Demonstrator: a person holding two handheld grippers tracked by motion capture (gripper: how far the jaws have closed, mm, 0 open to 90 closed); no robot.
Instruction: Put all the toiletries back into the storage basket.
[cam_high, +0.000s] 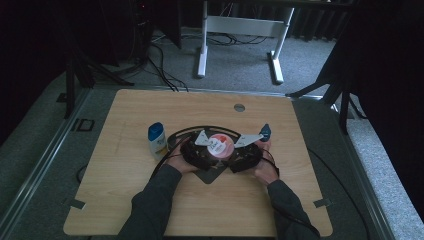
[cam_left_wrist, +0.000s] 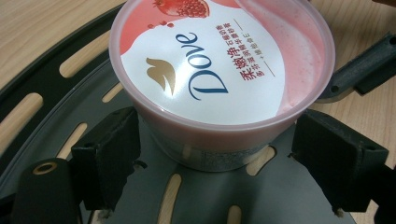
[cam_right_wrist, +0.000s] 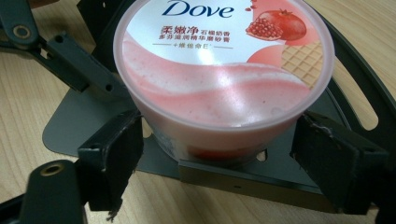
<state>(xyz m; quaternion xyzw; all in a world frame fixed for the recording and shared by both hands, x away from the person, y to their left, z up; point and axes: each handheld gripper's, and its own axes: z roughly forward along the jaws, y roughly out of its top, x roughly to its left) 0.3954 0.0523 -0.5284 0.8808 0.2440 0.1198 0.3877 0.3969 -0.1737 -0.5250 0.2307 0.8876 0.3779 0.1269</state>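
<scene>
Both tongs, left (cam_high: 209, 148) and right (cam_high: 231, 150), stand open flanking the pink tub (cam_high: 219, 144) at worktop (cam_high: 125, 200) centre, bottle (cam_high: 157, 140) at nine o'clock; grasp pending.

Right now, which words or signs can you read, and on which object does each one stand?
"Dove": lid of the pink tub, with a gold bird logo.
"柔嫩净": same lid, red characters.
Smaller lines of print beneath: too small to read surely.
White bottle with blue cap: label too blurred to read.
</scene>
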